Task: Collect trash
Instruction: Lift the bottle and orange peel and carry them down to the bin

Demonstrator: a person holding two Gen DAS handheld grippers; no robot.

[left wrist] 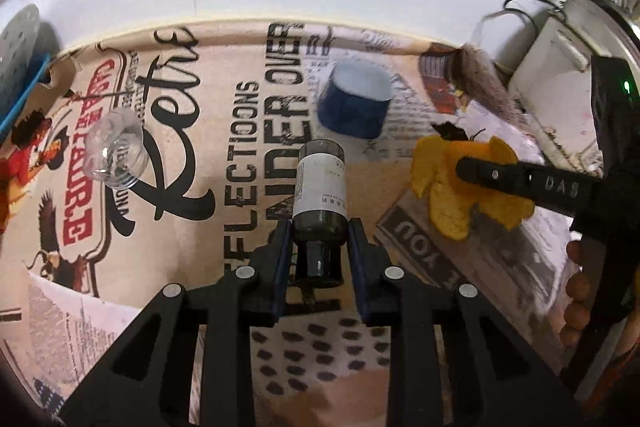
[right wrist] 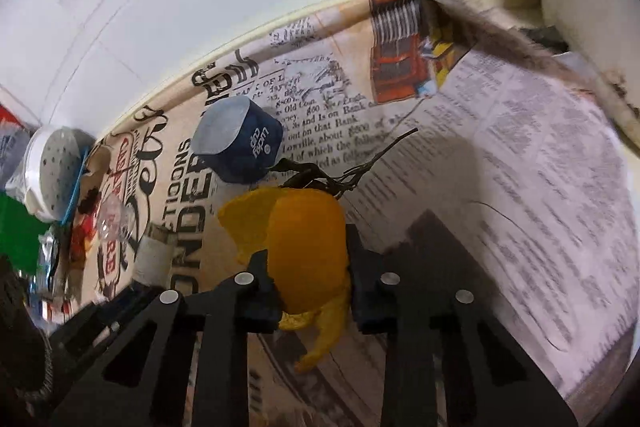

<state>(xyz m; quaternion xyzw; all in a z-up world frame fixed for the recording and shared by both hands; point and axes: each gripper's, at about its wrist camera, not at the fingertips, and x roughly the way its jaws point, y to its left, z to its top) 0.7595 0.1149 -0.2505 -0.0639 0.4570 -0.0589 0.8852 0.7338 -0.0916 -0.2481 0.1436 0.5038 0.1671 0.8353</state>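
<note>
newsprint-patterned tablecloth (left wrist: 224,147) covers the table. on it, a dark blue tub (left wrist: 354,103) sits upside down. left gripper (left wrist: 320,247) clamps a small dark bottle (left wrist: 320,187); right gripper (right wrist: 308,283) clenches what looks like orange peel (right wrist: 304,247).

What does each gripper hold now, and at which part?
The left gripper holds the small dark bottle at its neck end. The right gripper holds the orange peel across its middle.

Dark labelled bottle (left wrist: 319,193) and orange peel (right wrist: 306,253), each pinched off the newsprint-patterned tabletop, blue tub (left wrist: 354,101) upside-down beyond.
</note>
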